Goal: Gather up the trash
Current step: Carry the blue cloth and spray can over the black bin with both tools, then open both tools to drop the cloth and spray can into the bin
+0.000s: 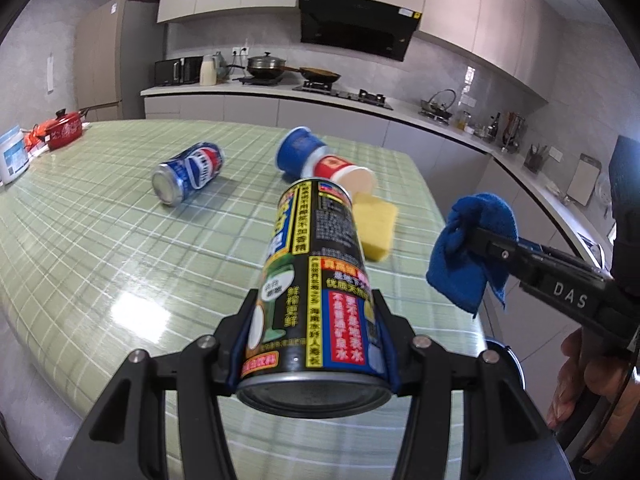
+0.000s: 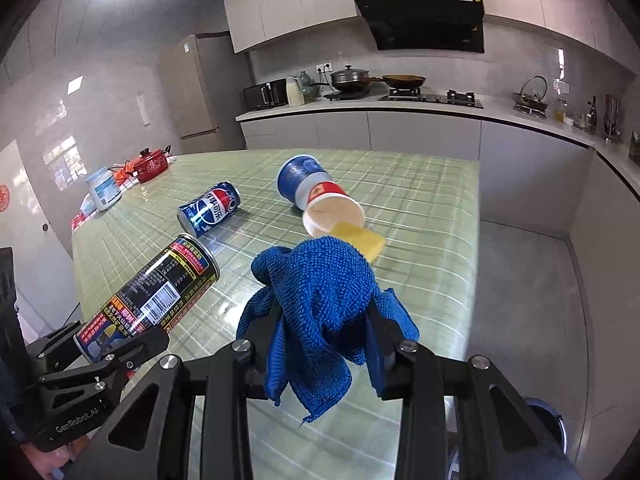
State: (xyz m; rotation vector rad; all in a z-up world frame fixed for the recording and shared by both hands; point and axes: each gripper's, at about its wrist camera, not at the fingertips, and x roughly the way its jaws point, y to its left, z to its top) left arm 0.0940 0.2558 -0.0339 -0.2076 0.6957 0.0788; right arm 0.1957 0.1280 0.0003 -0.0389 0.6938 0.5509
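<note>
My left gripper is shut on a black drink can with yellow and red labels, held above the green checked table. The same black can and left gripper appear at the lower left of the right wrist view. My right gripper is shut on a bunched blue cloth, which hides its fingertips; from the left wrist view that cloth hangs past the table's right edge. A blue Pepsi can lies on its side. Blue and red paper cups lie tipped beside a yellow sponge.
A red pot and a white tub stand at the table's far left. Kitchen counters with a hob, pans and a kettle run along the back and right walls. A round dark bin rim shows below the table's near corner.
</note>
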